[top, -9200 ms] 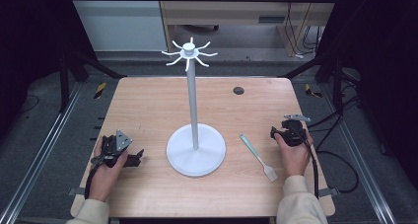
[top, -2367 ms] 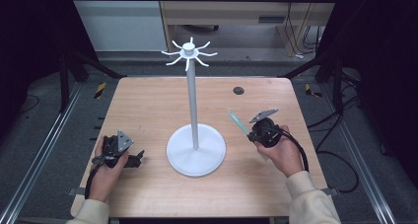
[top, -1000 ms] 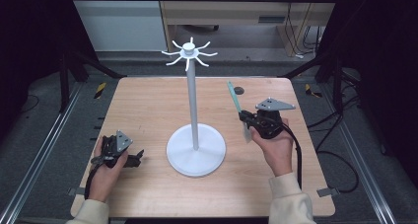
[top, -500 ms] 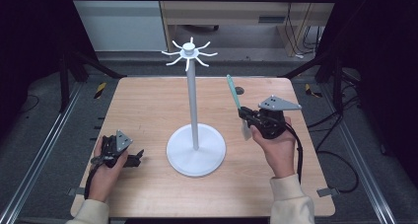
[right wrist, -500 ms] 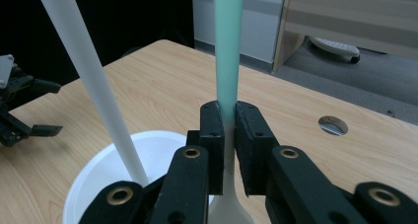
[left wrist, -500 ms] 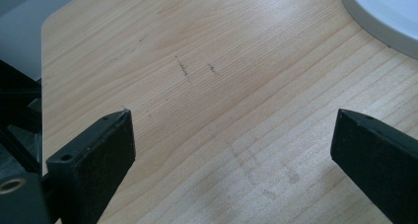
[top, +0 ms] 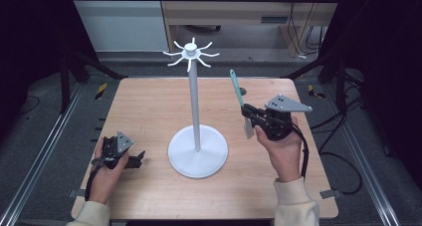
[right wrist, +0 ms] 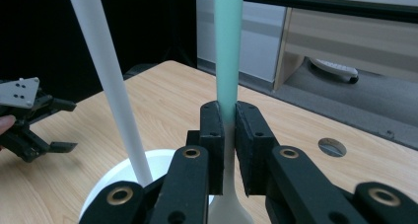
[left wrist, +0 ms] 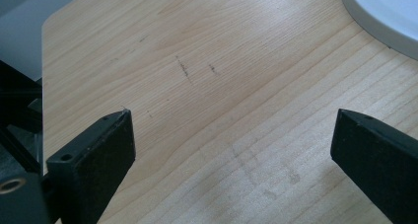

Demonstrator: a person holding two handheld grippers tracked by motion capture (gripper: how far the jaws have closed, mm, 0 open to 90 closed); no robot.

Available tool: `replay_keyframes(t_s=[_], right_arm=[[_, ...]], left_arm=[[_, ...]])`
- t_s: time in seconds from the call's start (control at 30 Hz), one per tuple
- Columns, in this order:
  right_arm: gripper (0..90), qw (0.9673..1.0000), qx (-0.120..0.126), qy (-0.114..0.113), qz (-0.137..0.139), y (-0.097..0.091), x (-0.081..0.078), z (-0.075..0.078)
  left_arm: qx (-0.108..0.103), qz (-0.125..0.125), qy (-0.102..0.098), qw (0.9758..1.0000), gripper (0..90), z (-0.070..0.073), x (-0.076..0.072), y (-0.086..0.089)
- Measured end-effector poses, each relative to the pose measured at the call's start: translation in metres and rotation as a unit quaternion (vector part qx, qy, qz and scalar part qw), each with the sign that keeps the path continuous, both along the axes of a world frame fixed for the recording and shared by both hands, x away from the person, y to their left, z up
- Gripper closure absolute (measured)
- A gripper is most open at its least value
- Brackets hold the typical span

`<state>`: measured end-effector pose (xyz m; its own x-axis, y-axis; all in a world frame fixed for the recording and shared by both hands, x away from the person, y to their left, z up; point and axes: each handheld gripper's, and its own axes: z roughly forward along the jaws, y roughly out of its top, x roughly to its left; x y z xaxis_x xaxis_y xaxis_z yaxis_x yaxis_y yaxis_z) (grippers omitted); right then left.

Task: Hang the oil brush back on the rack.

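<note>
Right gripper [top: 251, 115], right of centre in the high view, is lifted off the light wooden table [top: 149, 106]. Its jaws are clamped on the neck of a slim utensil with a mint-green handle and a pale flat blade [top: 240, 97], probably a spatula. Handle points up and slightly left; blade hangs below the jaws. In the right gripper view the two black jaws pinch the utensil [right wrist: 227, 61] just where green turns to white.

The tall white stand with a round base and a crown of hooks [top: 193, 91] sits at frame centre. Its pole [right wrist: 108, 86] rises to the left in the right gripper view, near the utensil but apart from it.

Left gripper [top: 137, 158], lower left of the high view, rests low at the table with its jaws wide apart and nothing between them; the left gripper view shows bare wood between them and the rim of the stand's base [left wrist: 384, 17] at upper right.

Judgement: carry step, likely toward hanging the utensil on a hook. The handle tip is below the hooks [top: 191, 54] and to their right. Next move calls for raising and shifting left, then lining the handle end with one hook. Whether the handle has a hanging hole cannot be told.
</note>
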<state>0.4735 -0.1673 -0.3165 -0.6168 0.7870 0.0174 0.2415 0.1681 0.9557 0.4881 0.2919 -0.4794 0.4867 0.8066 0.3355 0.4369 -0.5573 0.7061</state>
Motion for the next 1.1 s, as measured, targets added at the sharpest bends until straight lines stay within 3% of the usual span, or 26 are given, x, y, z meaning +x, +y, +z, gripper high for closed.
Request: replay_keyframes(t_s=[1.1], right_arm=[[82.5,0.9978,0.024,-0.060,0.018,0.002,-0.030,0.036]], left_arm=[[-0.001,0.002,-0.001,1.0000,2.7,0.000,0.000,0.000]])
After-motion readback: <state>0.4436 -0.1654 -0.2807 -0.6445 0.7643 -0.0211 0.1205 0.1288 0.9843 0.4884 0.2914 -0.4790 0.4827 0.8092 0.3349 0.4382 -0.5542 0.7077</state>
